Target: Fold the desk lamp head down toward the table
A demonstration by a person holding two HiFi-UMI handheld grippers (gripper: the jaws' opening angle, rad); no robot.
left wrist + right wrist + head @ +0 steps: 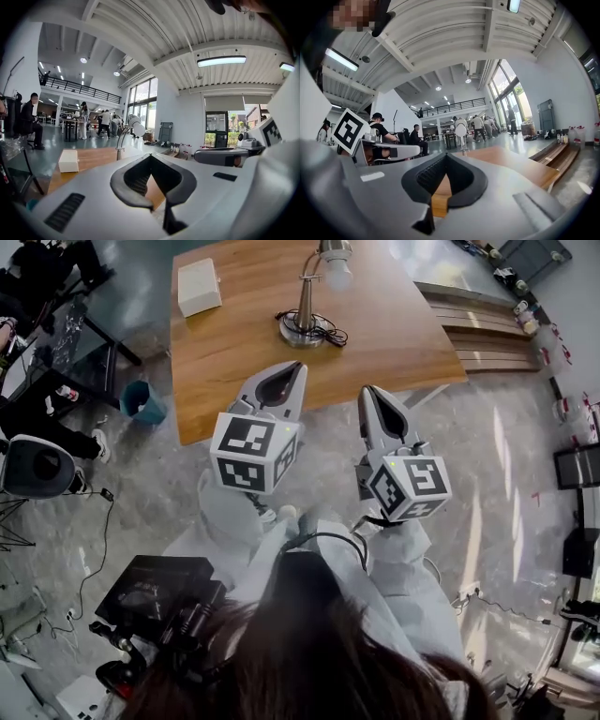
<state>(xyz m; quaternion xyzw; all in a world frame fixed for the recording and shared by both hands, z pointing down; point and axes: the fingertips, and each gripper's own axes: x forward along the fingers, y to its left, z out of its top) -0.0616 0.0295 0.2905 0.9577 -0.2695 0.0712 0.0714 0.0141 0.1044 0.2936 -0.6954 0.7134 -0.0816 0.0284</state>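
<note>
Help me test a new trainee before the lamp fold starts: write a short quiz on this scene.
1. True or false: the left gripper is shut on the desk lamp.
2. In the head view, what sits on the table to the left of the lamp? A) a white box B) a mug C) a laptop
3. Is the right gripper open or shut, and does it hold anything?

Key
1. False: it is shut but empty, and short of the lamp.
2. A
3. Shut, holding nothing.
</note>
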